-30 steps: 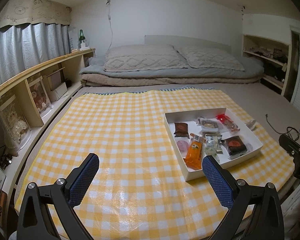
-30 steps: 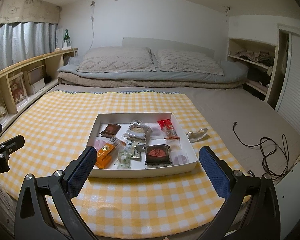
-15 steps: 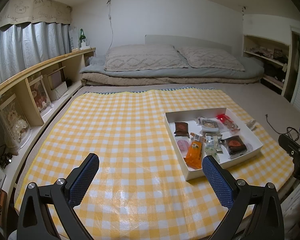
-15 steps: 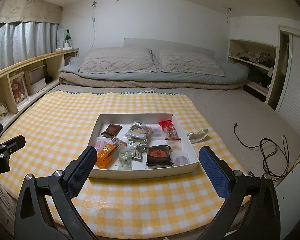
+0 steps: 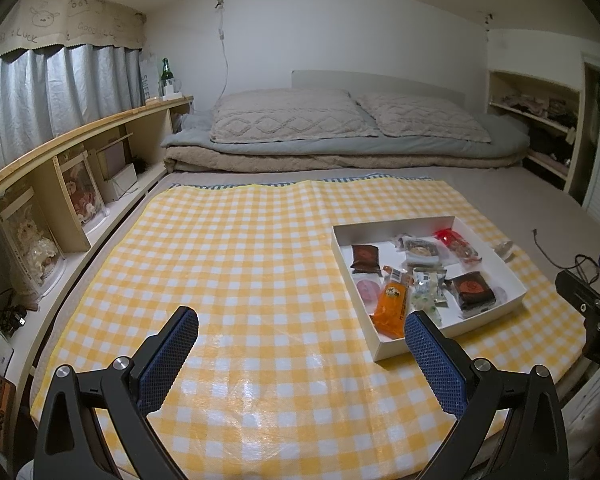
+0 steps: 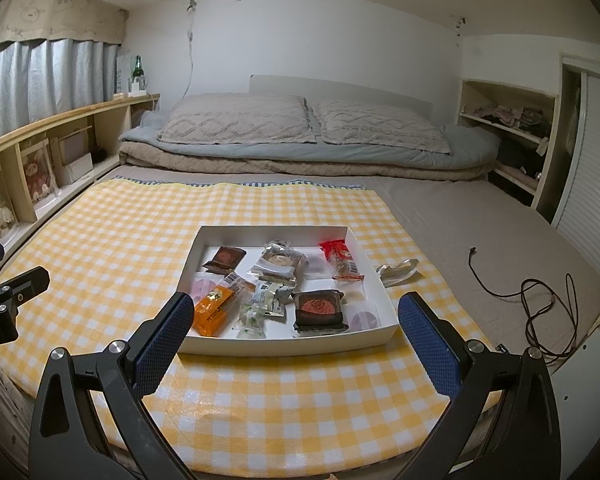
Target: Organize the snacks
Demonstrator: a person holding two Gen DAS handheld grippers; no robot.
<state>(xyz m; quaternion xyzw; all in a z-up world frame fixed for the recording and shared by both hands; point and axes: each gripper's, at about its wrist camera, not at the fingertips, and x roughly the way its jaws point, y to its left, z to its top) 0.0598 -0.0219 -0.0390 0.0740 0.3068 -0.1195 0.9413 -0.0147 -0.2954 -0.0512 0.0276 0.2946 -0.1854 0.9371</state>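
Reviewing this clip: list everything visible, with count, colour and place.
shallow cardboard tray: one, white, on the cloth
checked plastic cloth: one, yellow-white, covering the bed
orange snack packet: one, tray front left
dark square cake packs: two, brown, tray front right and back left
red-topped wrapper: one, tray back right
clear crumpled wrapper: one, on the cloth right of the tray
quilted pillows: two, beige, at the headboard
glass bottle: one, green, on the left shelf
black cable: one, on the bed, right
left gripper: open, empty
right gripper: open, empty
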